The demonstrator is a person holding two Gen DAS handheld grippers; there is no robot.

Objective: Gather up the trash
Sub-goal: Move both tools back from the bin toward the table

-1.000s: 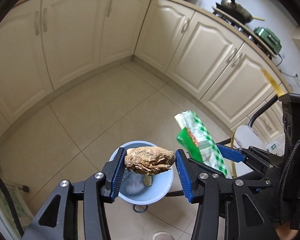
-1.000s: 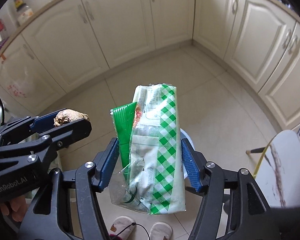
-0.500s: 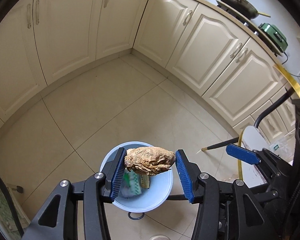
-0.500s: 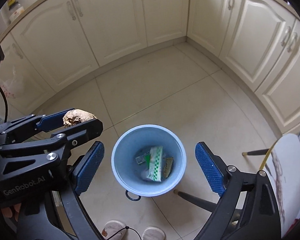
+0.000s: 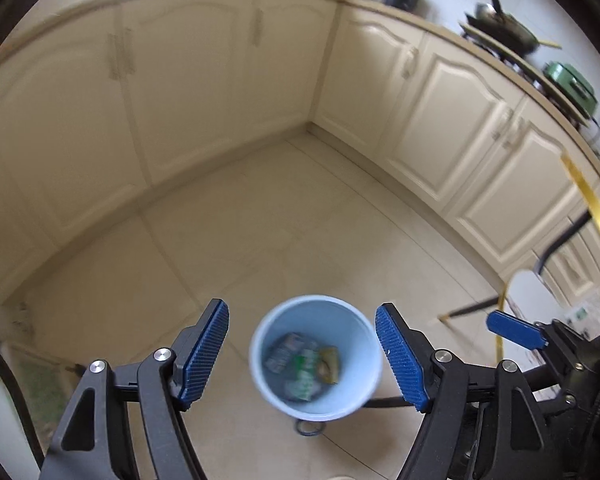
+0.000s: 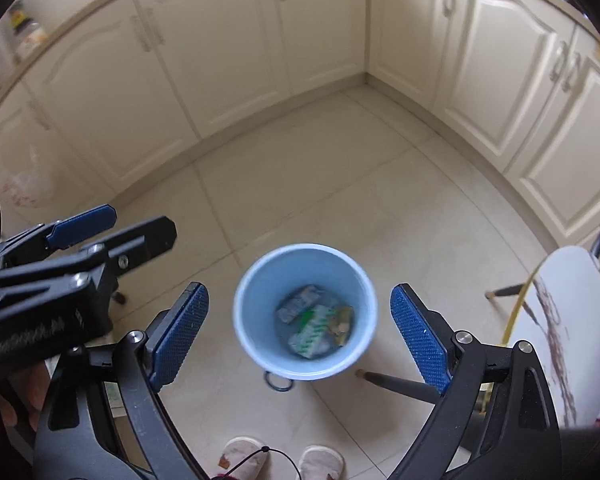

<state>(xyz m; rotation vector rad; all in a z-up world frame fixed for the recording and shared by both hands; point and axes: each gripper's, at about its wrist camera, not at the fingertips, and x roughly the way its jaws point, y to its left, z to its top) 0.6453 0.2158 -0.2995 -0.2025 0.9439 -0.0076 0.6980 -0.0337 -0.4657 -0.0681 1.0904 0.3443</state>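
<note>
Fingers of the left gripper point(image 5: 302, 354) spread and opening wider, nothing between the blue pads, only the light blue bin point(image 5: 315, 356) seen below through the gap; fingers of the right gripper point(image 6: 300, 336) spread wide too, likewise empty, framing the same bin point(image 6: 305, 311) from above

Standing upright on the tiled floor point(image 6: 300, 184), well out from the corner where the two runs of cream cabinets point(image 6: 228, 48) meet. Inside at the bottom, a small heap of trash: a green-and-white checked wrapper point(image 6: 311, 330), a pale bluish packet point(image 6: 300, 303) beside it, a yellowish-brown scrap point(image 6: 342, 322) against the right wall of the bin; blurred in the left view, where the same heap point(image 5: 304, 366) shows only as smears of green, grey and yellow. Dark ring on the floor just beside the near rim point(image 6: 278, 382)

Left gripper body visible at the left edge of the right view, apart from the bin. White chair point(image 6: 568, 320) with dark legs to the right of the bin. Two pale slippers point(image 6: 284, 458) at the bottom edge. On the surface above the right-hand cabinets, a dark pan point(image 5: 500, 26) and a green pot point(image 5: 572, 84)
</note>
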